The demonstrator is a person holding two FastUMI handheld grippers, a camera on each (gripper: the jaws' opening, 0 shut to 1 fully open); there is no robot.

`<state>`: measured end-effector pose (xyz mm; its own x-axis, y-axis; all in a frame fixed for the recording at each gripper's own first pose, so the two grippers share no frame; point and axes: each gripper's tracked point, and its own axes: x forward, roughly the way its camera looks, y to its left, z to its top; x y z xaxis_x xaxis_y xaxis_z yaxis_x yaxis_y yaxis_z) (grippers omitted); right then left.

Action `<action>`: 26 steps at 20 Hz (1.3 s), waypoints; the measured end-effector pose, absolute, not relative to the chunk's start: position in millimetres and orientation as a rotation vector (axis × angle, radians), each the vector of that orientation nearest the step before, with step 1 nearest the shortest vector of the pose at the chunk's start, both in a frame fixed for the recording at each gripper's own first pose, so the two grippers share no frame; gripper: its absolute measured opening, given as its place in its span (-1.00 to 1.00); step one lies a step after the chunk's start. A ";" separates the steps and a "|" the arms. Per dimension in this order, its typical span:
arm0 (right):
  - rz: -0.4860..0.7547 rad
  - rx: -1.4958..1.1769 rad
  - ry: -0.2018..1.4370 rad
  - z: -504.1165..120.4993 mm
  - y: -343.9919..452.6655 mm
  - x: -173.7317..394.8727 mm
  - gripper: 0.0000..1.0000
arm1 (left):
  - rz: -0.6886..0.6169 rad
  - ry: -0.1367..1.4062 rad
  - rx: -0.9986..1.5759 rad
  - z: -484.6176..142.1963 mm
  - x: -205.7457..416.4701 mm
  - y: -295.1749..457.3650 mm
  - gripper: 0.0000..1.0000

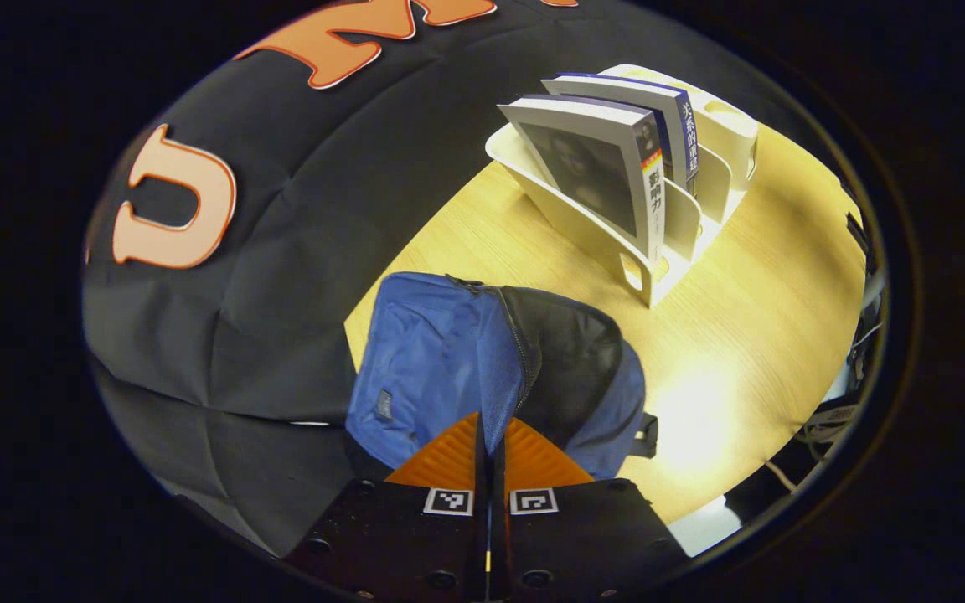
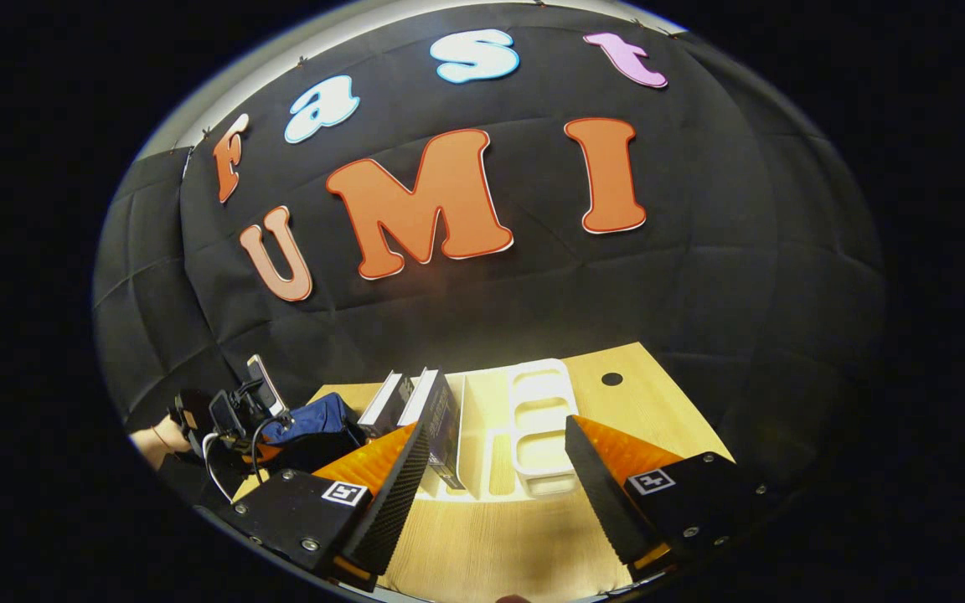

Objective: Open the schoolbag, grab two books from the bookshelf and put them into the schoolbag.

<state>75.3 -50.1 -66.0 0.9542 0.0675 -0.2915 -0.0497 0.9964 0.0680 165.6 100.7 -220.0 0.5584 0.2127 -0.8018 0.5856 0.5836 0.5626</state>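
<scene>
Left gripper view: the left hand-held gripper (image 1: pixel 491 435) sits at six o'clock with its two fingers pressed together, a fold of the schoolbag's zipper edge apparently pinched between them. The schoolbag (image 1: pixel 441 360) lies right at the fingertips on the pale wooden desk (image 1: pixel 750 352): blue fabric, a black mesh-lined inside showing where the zipper gapes, and a small dark patch on its blue side. At one o'clock, apart from the bag, a cream bookshelf (image 1: pixel 667 243) with slanted dividers holds two books (image 1: pixel 616 159) leaning side by side; their spines carry Chinese characters, too small to read surely.

Right gripper view: the right hand-held gripper (image 2: pixel 491 469) stands with its fingers wide apart and nothing between them. Straight ahead at twelve o'clock is the bookshelf (image 2: pixel 533 419); the books (image 2: pixel 428 410) stand at eleven o'clock, near the left finger. At nine o'clock lie the schoolbag (image 2: pixel 311 419) and the other gripper (image 2: pixel 235 410).
</scene>
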 end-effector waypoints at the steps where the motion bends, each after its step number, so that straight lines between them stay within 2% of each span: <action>1: 0.061 0.054 0.312 -66.6 -48.7 76.5 0.94 | -0.281 1.000 0.967 -216.0 168.9 101.8 -0.96; 4: 0.066 0.027 0.339 -67.9 -40.3 82.7 0.94 | -0.304 1.015 1.000 -201.3 183.9 110.1 -0.96; 13: -0.041 -0.052 0.344 -44.3 15.0 137.7 0.95 | -0.437 0.975 1.053 -168.8 245.6 148.1 -0.96; 17: 0.009 -0.034 0.385 -28.7 75.6 172.8 0.94 | -0.512 0.954 1.012 -160.1 268.2 163.8 -0.96; 21: 0.125 -0.002 0.581 -49.3 142.1 211.9 0.94 | -0.578 0.928 0.974 -156.9 276.3 172.3 -0.96; 26: 0.199 -0.018 0.902 -121.4 181.6 250.9 0.95 | -0.638 0.908 0.917 -162.8 280.1 179.7 -0.96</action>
<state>250.9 181.6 -121.4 0.6029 0.1640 -0.7808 -0.1793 0.9815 0.0677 280.1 179.7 -162.8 0.4837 -0.0900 -0.8706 0.7883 0.4769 0.3887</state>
